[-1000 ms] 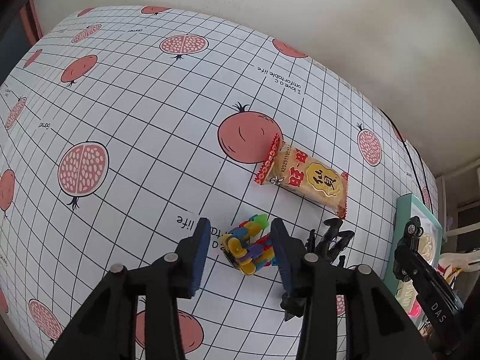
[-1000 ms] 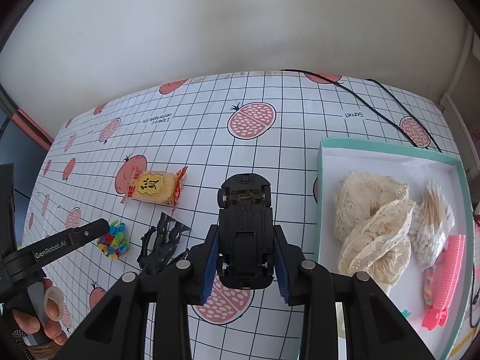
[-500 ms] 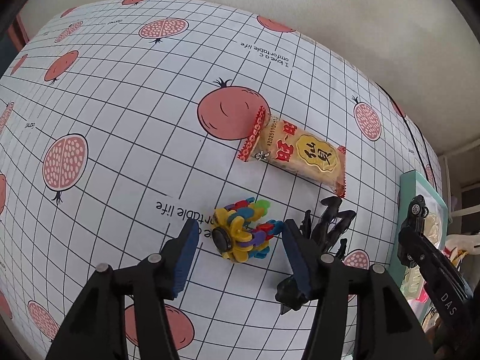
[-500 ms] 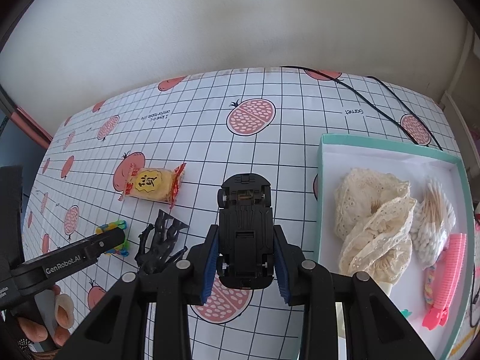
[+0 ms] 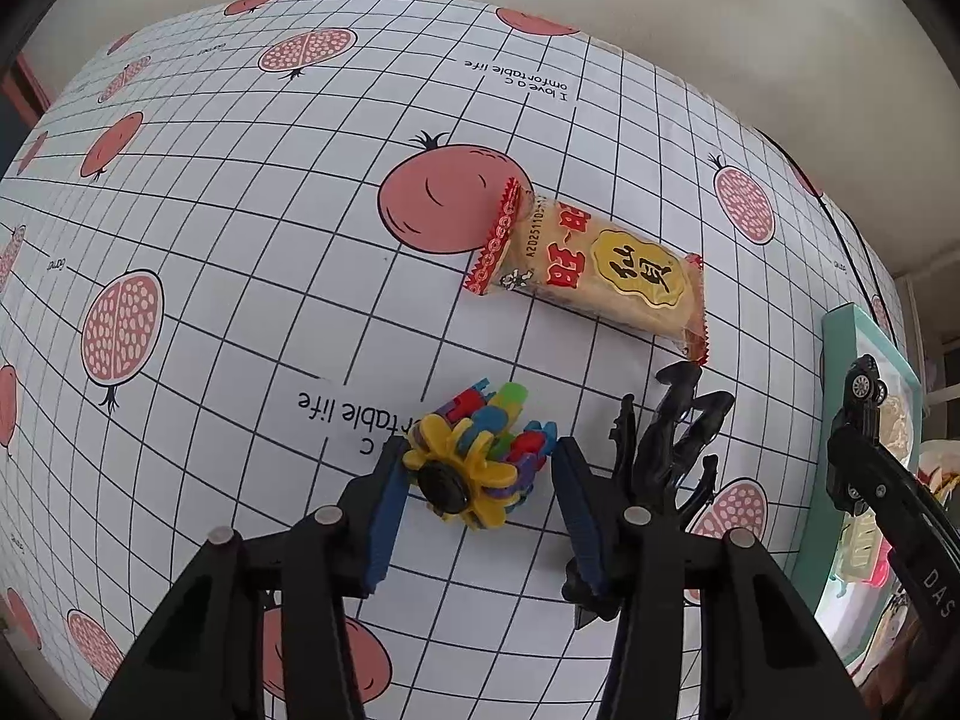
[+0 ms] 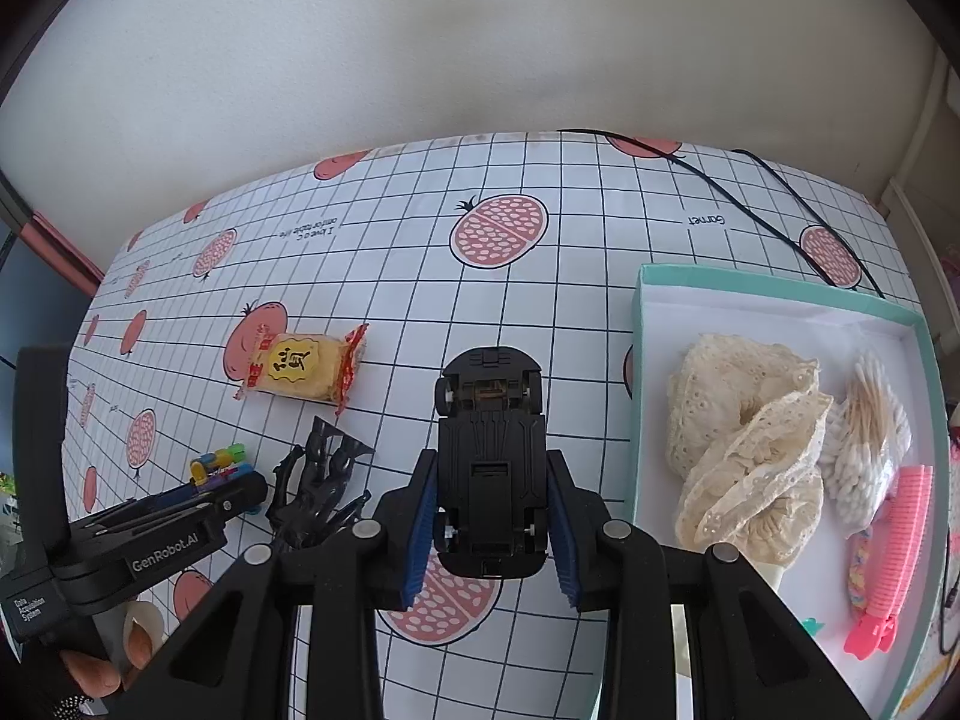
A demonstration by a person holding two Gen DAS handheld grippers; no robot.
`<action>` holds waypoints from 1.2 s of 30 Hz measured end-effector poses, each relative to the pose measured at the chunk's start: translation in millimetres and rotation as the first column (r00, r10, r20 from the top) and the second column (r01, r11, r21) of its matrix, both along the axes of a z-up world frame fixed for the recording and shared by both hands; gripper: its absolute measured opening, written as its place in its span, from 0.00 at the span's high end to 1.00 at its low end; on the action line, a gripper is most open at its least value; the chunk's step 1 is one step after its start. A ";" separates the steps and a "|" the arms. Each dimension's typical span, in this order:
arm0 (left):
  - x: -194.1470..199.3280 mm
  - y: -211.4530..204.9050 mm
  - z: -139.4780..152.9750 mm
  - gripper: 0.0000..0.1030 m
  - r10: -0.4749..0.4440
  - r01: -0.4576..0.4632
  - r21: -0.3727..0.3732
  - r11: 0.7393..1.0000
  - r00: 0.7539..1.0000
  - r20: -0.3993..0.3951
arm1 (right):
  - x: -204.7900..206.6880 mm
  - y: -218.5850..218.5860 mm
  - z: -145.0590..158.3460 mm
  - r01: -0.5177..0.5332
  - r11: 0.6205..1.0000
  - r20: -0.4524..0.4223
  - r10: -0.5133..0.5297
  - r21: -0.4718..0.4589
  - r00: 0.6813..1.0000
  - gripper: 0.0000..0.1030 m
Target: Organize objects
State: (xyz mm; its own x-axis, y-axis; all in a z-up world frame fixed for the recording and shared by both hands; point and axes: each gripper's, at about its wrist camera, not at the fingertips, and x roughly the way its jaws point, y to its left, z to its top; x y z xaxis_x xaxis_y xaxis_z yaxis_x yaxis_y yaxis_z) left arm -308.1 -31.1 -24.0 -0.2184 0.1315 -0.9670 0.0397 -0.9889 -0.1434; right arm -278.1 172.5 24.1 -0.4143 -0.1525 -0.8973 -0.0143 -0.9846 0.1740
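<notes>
Straddling the colourful block toy [image 5: 477,468] at the bottom centre of the left wrist view, the left gripper [image 5: 480,501] stands wide, one blue pad on each side and neither clearly touching it. I'd judge this the pick-up step for that toy: the next move calls for the jaws to close evenly on its knobbly body, then a lift and a carry to the teal box [image 5: 837,360] at the right edge. The toy looks lumpy, so a squeeze off its middle could let it twist out.

The right gripper [image 6: 489,516] holds the black toy car [image 6: 491,462] belly-up between its pads, in the lower centre of its own view, above the counter [image 6: 390,276] and just left of the box.

Only the right wrist view shows what the box holds: cream lace fabric [image 6: 744,450], a bag of cotton swabs [image 6: 864,450] and a pink hair clip [image 6: 894,558]. Only the left wrist view shows the toy between the pads. The snack packet [image 5: 591,273] lies above it, the black hair claw [image 5: 672,438] to its right.
</notes>
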 end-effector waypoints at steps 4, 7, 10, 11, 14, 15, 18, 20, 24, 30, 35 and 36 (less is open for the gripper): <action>0.2 -1.4 0.2 0.59 0.003 -0.003 0.005 1.000 1.000 -0.003 | 0.1 0.8 -0.2 0.000 1.000 0.000 0.000 0.000 1.000 0.66; 0.5 -3.7 1.2 0.59 0.011 -0.011 0.016 1.000 1.000 -0.010 | 1.2 1.8 0.4 0.001 1.000 -0.003 -0.001 0.000 1.000 0.66; 0.8 -6.0 7.1 0.59 0.017 -0.016 0.020 1.000 0.999 -0.028 | 1.5 3.7 2.5 0.001 1.000 -0.008 -0.001 -0.001 1.000 0.66; 0.9 -7.0 10.3 0.59 0.019 -0.018 0.023 1.000 0.999 -0.037 | 0.9 3.9 4.0 0.001 1.000 -0.011 -0.001 -0.001 1.000 0.66; 1.8 -9.3 22.0 0.59 0.022 -0.020 0.027 0.999 0.997 -0.069 | 2.3 5.2 9.2 0.001 1.000 -0.021 -0.001 -0.001 1.000 0.66; 2.2 -9.9 25.6 0.59 0.023 -0.021 0.027 0.999 0.997 -0.078 | 3.0 5.5 11.0 0.001 1.000 -0.025 -0.001 0.000 1.000 0.66; 3.8 -9.6 34.7 0.59 0.025 -0.021 0.034 0.999 0.994 -0.103 | 4.0 6.6 15.6 -0.002 1.000 -0.034 0.002 0.005 0.999 0.66; 2.6 -4.4 42.9 0.59 0.024 -0.020 0.036 0.999 0.993 -0.119 | 4.9 7.8 17.8 -0.001 1.000 -0.037 0.002 0.007 0.999 0.66; 4.4 5.5 55.5 0.59 0.015 -0.010 0.039 0.999 0.989 -0.145 | 6.1 11.9 20.5 -0.004 1.000 -0.038 0.005 0.018 0.999 0.66; 10.9 21.4 70.1 0.59 -0.009 0.017 0.046 0.999 0.985 -0.174 | 10.0 26.8 26.4 0.008 1.000 -0.046 -0.007 0.026 0.999 0.66; 15.6 49.2 77.2 0.59 -0.045 0.054 0.041 0.998 0.980 -0.193 | 15.4 43.4 31.4 0.018 0.999 -0.053 -0.015 0.045 0.998 0.66; 16.4 54.7 77.8 0.59 -0.052 0.061 0.043 0.997 0.979 -0.195 | 16.3 47.3 32.1 0.022 0.999 -0.054 -0.019 0.048 0.998 0.66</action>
State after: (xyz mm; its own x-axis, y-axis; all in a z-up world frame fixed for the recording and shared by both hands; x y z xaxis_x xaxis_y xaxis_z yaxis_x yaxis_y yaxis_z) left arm -291.7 23.5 53.7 -0.3919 0.1952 -0.8991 -0.0494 -0.9803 -0.1913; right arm -261.9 219.8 56.3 -0.4647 -0.1005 -0.8797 -0.0262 -0.9915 0.1271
